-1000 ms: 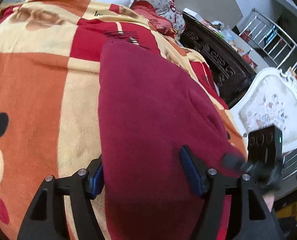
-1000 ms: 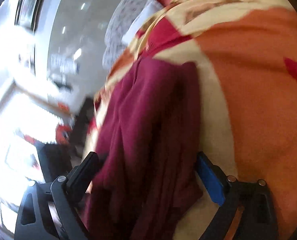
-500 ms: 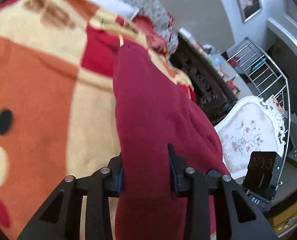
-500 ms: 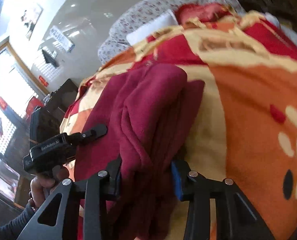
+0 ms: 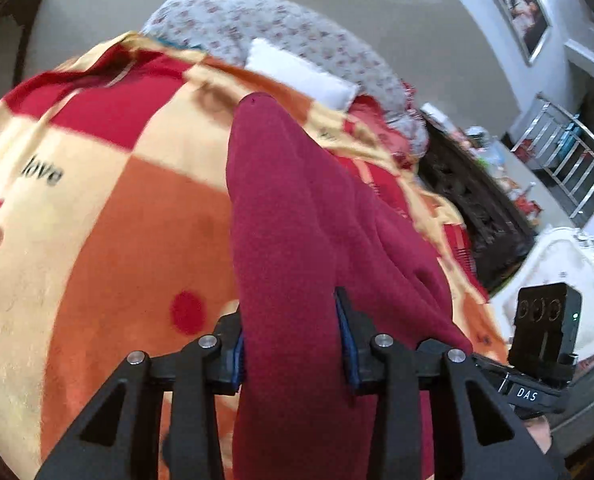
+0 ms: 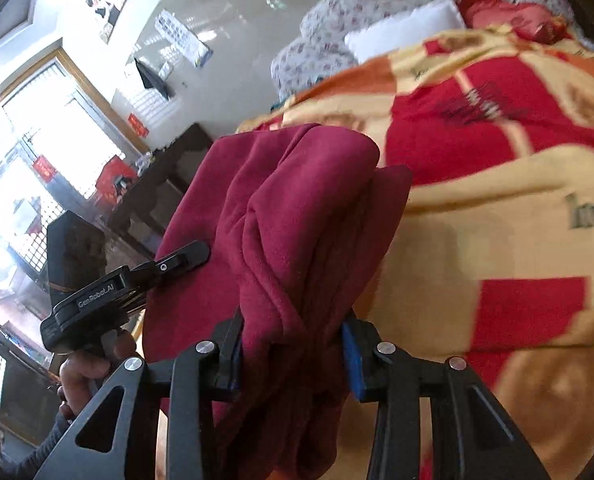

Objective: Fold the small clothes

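A maroon fleece garment (image 5: 289, 220) lies bunched lengthwise on a bed covered by an orange, red and cream blanket (image 5: 117, 220). My left gripper (image 5: 291, 340) has one end of the garment pinched between its blue pads; its jaws are opening slightly with the cloth still pressed between them. In the right wrist view the garment (image 6: 297, 208) hangs in thick folds, with my right gripper (image 6: 293, 348) shut on them above the blanket (image 6: 497, 220). The left gripper's body (image 6: 97, 292), held in a hand (image 6: 85, 372), is beside the cloth. The garment's underside is hidden.
A white pillow (image 5: 301, 74) and a floral quilt (image 5: 277, 28) lie at the head of the bed. A dark carved cabinet (image 5: 469, 208), a white upholstered chair (image 5: 557, 264) and a metal rack (image 5: 569, 160) stand to the right. Bright windows (image 6: 17, 180) fill the left.
Both grippers went from wide open around the garment to shut on it. They then carried it up and along the bed toward the pillows.
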The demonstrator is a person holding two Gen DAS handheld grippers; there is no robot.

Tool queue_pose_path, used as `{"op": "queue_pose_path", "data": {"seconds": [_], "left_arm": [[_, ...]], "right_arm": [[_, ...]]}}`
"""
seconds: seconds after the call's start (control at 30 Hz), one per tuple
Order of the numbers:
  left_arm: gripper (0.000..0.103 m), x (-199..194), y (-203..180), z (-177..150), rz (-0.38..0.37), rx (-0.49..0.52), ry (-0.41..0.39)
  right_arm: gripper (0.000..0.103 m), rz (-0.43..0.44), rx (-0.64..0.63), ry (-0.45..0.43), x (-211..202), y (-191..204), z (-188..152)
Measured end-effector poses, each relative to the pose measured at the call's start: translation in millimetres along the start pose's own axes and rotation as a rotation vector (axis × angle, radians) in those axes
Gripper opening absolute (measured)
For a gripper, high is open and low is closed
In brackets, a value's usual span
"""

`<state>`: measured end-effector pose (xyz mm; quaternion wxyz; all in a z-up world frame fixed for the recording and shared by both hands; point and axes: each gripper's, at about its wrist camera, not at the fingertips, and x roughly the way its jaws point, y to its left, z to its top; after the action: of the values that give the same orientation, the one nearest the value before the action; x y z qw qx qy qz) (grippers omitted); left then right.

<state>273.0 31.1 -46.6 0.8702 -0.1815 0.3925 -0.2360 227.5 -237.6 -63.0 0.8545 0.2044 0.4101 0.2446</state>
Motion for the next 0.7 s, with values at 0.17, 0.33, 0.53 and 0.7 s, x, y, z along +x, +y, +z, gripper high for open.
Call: {"op": "queue_pose_path", "data": {"seconds": [0.17, 0.33, 0.53, 0.7], "left_arm": [[0.056, 26.5, 12.3, -22.3, 0.048, 0.027, 0.014], [0.069, 15.2, -0.5, -21.6, 0.115, 0.099, 0.005], [0.064, -31.1, -19.2, -17.0, 0.157, 0.200, -0.163], [0.016, -12.7, -20.1, 2.2, 0.118, 0.126, -0.120]], "right_arm": [[0.051, -0.014, 0.067, 0.041, 27.4, -40.8, -17.9], [0.054, -0.037, 0.056, 0.045, 18.7, -38.5, -16.3], [0.055, -0.264, -0.301, -0.076, -30.9, 31.1, -5.2], [0.013, -0.247, -0.623, 0.017, -20.2, 88.7, -13.0]]}}
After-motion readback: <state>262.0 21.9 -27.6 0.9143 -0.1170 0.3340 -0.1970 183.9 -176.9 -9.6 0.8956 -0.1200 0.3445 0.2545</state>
